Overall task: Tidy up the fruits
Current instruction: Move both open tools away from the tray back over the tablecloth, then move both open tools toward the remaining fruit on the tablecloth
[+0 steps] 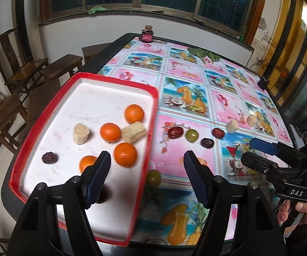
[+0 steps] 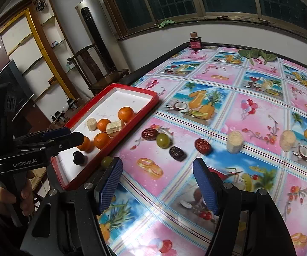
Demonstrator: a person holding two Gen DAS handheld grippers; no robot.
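Left gripper [image 1: 147, 176]: released, empty, over the tray [image 1: 36, 136] rim.
Right gripper [image 2: 157, 183]: released, empty, above the cloth [image 2: 249, 115].
Tray holds 4 oranges [image 1: 125, 154], 2 tan chunks [image 1: 81, 133], 2 dark fruits [image 1: 49, 157].
Loose: green fruit [image 1: 153, 177] just beside the rim. I judge it my next pick; straddle it squarely before clenching.

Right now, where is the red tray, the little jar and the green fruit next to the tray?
red tray [image 1: 153, 115], left wrist view, right rim.
little jar [image 2: 195, 42], right wrist view, its body.
green fruit [image 1: 153, 177], left wrist view, its middle.
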